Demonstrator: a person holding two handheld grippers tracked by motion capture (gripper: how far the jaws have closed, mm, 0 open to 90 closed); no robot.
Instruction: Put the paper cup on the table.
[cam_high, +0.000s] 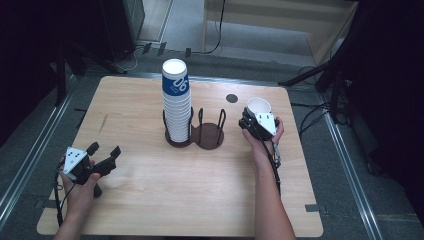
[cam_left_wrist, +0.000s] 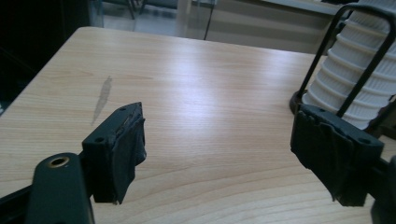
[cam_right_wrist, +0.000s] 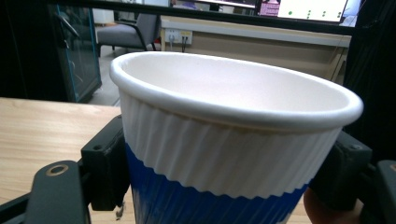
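A tall stack of white and blue paper cups (cam_high: 176, 100) stands in the left ring of a dark two-ring wire holder (cam_high: 209, 136) at the table's middle. The stack's ribbed white side (cam_left_wrist: 345, 88) rises at the right in the left gripper view. My right gripper (cam_high: 255, 116) is to the right of the holder, shut on a single paper cup (cam_high: 259, 105), upright, white-rimmed with a blue lower band (cam_right_wrist: 224, 140). My left gripper (cam_high: 105, 149) rests low at the table's front left, open, with only bare wood between its pads (cam_left_wrist: 126, 144).
The light wooden table (cam_high: 150, 200) has a small black round mark (cam_high: 231, 98) behind the held cup and a faint grey streak (cam_left_wrist: 102, 95) at its left. Dark stands and cables surround the table on the floor.
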